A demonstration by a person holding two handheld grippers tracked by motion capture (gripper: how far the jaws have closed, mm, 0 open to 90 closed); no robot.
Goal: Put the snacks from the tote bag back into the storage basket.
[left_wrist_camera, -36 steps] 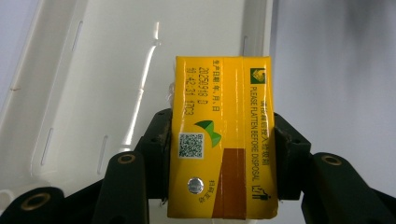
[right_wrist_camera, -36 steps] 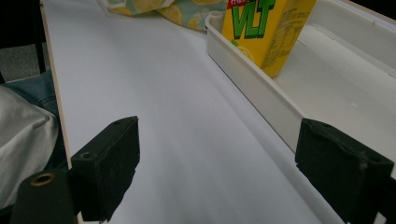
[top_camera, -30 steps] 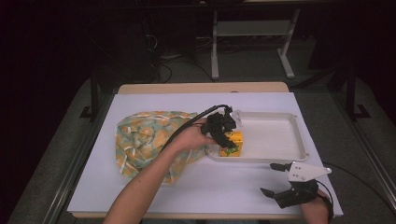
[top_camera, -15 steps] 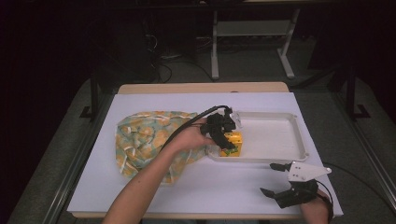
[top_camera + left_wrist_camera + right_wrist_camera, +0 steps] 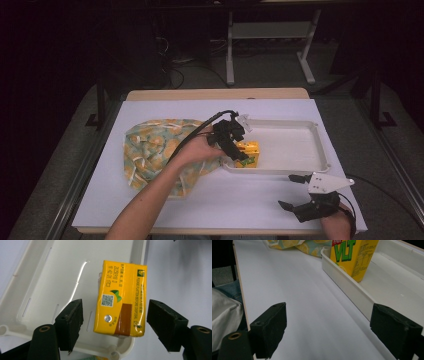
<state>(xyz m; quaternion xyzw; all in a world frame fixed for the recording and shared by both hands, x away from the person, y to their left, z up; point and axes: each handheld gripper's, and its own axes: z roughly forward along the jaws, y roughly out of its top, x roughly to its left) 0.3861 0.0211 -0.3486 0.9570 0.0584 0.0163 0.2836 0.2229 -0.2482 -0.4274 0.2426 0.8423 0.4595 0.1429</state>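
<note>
White table (image 5: 165, 210): base surface. Patterned fabric bag (image 5: 150, 150): flat, touching the left end of the white tray (image 5: 300, 150). Yellow drink carton (image 5: 120, 300): upright in the tray's near-left corner, apparently free of both pads. Left gripper (image 5: 240, 152): directly above the carton, jaws released, just opened, 1 pad per side. Right gripper (image 5: 292, 192): near the tray's front-right corner, jaws spread, nothing between.

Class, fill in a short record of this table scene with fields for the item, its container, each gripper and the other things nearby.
item: yellow drink carton, upright in the tray's near-left corner
container: white plastic tray
left gripper: jaws just opened, either side of the carton, pads clear of it
right gripper: open, holding nothing, over the white table cover
nearby: lemon-print cloth bag, left of tray
</note>
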